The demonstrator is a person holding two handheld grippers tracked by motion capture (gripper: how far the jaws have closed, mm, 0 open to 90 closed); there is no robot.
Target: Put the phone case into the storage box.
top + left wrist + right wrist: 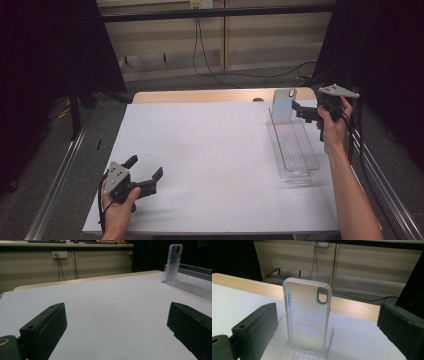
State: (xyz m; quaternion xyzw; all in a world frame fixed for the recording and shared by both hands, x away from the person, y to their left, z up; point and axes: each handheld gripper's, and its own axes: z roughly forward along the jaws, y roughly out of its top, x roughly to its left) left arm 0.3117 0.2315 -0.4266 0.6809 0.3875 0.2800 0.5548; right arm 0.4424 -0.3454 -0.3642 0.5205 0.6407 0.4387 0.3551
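Note:
A translucent white phone case (284, 105) stands upright at the far end of a long clear plastic tray (295, 150) on the right of the table. My right gripper (303, 111) hovers just right of the case, held by a hand. In the right gripper view the case (307, 315) stands ahead of and between the wide-apart jaws of the right gripper (328, 315), which is open and not touching it. My left gripper (145, 168) rests open near the front left edge of the table. From the left gripper (115, 320) the case (175, 262) and tray (192, 286) appear far off at the right.
A white sheet (210, 155) covers the table, with a wooden strip (200, 96) at the far edge. Cables (205, 55) hang down the back wall to the floor. Dark curtains (50, 45) flank both sides, and a metal rail (60, 175) runs along the left.

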